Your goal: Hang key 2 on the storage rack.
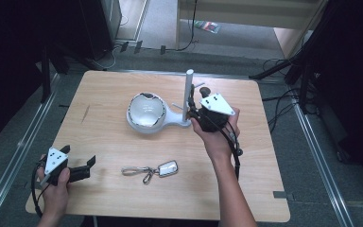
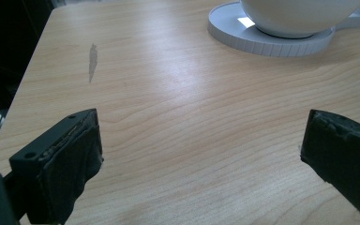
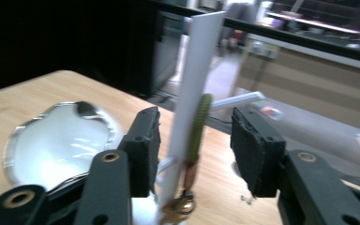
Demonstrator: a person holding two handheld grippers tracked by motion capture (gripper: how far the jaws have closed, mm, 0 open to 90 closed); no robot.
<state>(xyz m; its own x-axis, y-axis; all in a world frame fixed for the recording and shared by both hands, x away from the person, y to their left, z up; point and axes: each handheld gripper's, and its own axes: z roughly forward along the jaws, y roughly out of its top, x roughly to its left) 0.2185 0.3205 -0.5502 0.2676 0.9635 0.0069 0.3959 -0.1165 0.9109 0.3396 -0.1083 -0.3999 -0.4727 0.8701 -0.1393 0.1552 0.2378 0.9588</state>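
Observation:
A white stand (image 1: 170, 122) carries a glossy bowl (image 1: 145, 109) and an upright post (image 1: 188, 92) with side pegs. My right gripper (image 1: 194, 108) is at the post. In the right gripper view its jaws stand apart on either side of the post (image 3: 194, 70) and of a green strap (image 3: 198, 126) with a brass ring hanging beside it; the pads do not press on either. A bunch of keys with a silver fob (image 1: 151, 170) lies at the table's near middle. My left gripper (image 1: 82, 169) rests open at the near left, with bare wood between its jaws (image 2: 201, 154).
The bowl's round white base (image 2: 234, 28) lies ahead of the left gripper. A thin peg (image 3: 236, 100) sticks out of the post. The wooden table (image 1: 99, 127) has a dark scratch (image 2: 93, 58) at its left. Cables and dark stands ring the table.

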